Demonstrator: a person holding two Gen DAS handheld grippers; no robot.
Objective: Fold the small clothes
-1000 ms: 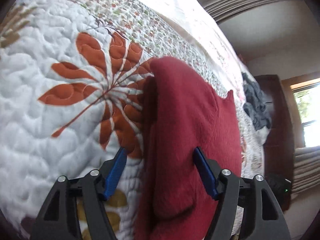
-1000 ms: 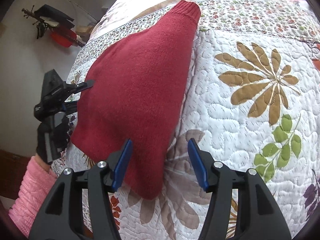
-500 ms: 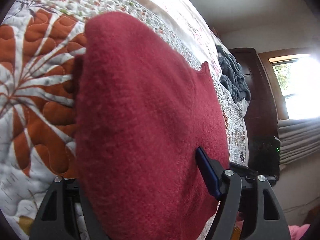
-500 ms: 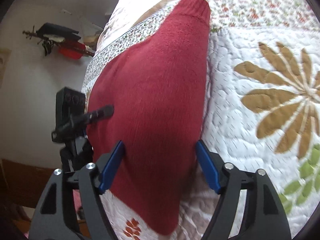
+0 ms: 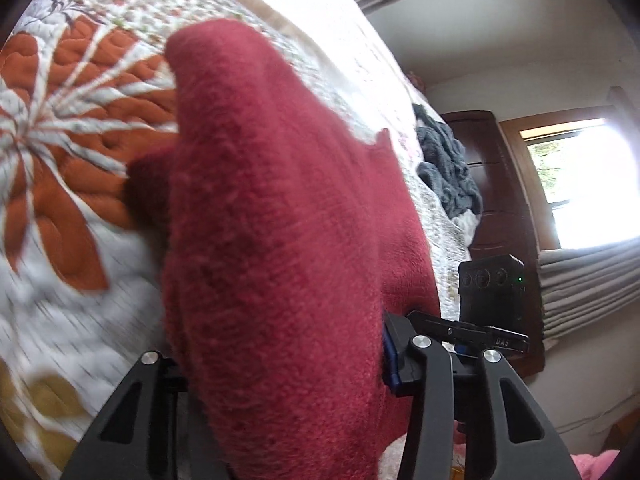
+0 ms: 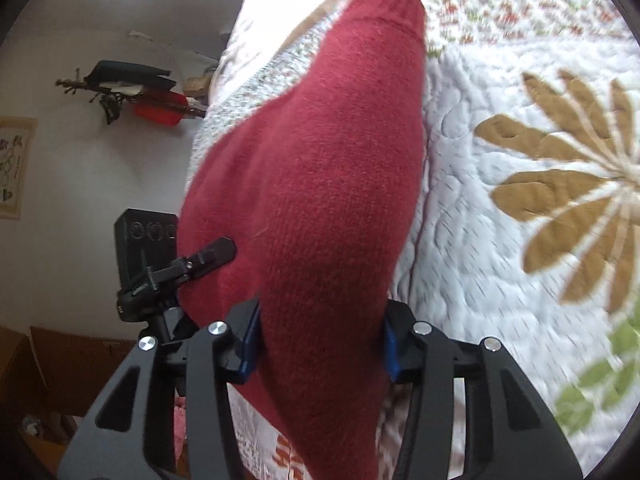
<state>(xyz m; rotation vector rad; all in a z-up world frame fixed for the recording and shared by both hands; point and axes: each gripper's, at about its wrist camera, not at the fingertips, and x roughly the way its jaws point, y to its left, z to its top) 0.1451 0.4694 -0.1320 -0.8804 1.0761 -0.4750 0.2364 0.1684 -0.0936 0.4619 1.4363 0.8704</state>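
Observation:
A red knitted garment [image 5: 280,200] lies on the floral quilt [image 5: 60,240], its near edge raised and bulging toward both cameras. My left gripper [image 5: 280,360] is shut on that edge; the cloth hides its left finger and both tips. In the right wrist view the red knitted garment [image 6: 320,180] stretches away to a ribbed end, and my right gripper [image 6: 320,340] is shut on its near edge, blue pads pressed against both sides. Each gripper shows in the other's view: the right gripper [image 5: 480,332] at the garment's right, the left gripper [image 6: 192,264] at its left.
The quilt [image 6: 500,240] spreads wide to the right of the garment. A grey-blue heap of clothes [image 5: 444,168] lies farther along the bed, before a dark wooden cabinet [image 5: 500,184]. A pink sleeve [image 5: 592,464] shows at the lower right. Objects hang on the wall [image 6: 132,92].
Both grippers slid forward around the garment's near edge, then their fingers drew inward onto the cloth. The garment's edge now rises off the quilt and fills both views.

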